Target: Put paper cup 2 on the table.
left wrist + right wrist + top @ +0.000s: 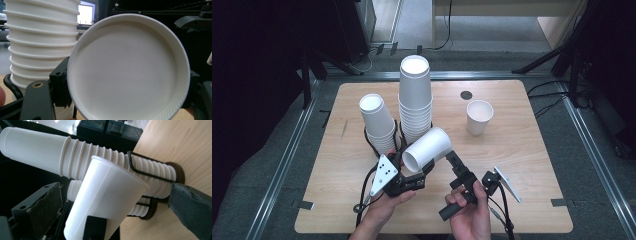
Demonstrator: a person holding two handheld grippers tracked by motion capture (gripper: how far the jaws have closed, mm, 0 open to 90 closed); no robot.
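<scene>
A white paper cup [427, 149] hangs tilted above the table, its mouth toward the person. My left gripper [414, 172] is shut on its rim from below. In the left gripper view the cup's open mouth [127, 67] faces the camera, with the taller stack [40, 37] behind it at the left. My right gripper [451, 159] is open just right of the cup's side. In the right gripper view its two pads stand wide apart on either side of the cup [105, 202] without touching it.
Two stacks of white cups stand in wire holders: a tall one [415, 95] and a shorter one [377, 122] to its left. A single cup [479, 116] stands upright at the right of the wooden table [532, 165]. A small dark disc [466, 95] lies near the far edge.
</scene>
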